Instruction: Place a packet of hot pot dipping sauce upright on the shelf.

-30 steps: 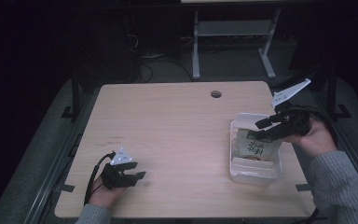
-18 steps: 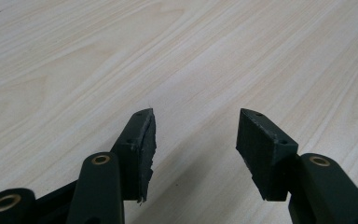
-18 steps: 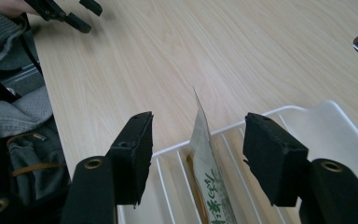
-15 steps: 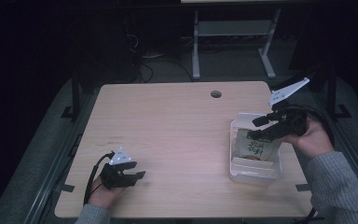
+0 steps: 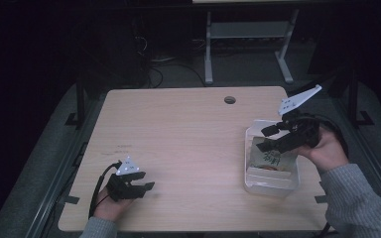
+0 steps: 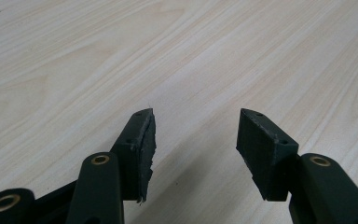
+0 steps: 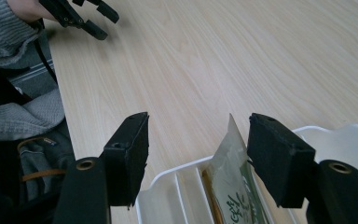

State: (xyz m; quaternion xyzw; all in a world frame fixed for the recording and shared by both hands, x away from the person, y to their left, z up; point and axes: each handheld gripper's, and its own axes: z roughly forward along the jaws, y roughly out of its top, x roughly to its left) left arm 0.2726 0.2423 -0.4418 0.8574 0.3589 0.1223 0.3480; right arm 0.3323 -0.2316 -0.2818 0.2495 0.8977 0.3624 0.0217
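Note:
A clear plastic bin stands at the table's right edge with a green-printed packet leaning upright inside it. My right gripper hovers open over the bin's far end, just above the packet's top. In the right gripper view the packet rises between the open jaws without touching them, and the bin's white rim runs below. My left gripper rests open on the table near its front left corner. In the left gripper view its open jaws frame bare wood with nothing between them.
The light wood table has a cable hole at its far edge. Behind the table stand a desk frame and cables on a dark floor. The left gripper shows far off in the right gripper view.
The right gripper has lifted slightly and drawn back above the packet, which stays in the bin. The left gripper has not moved.

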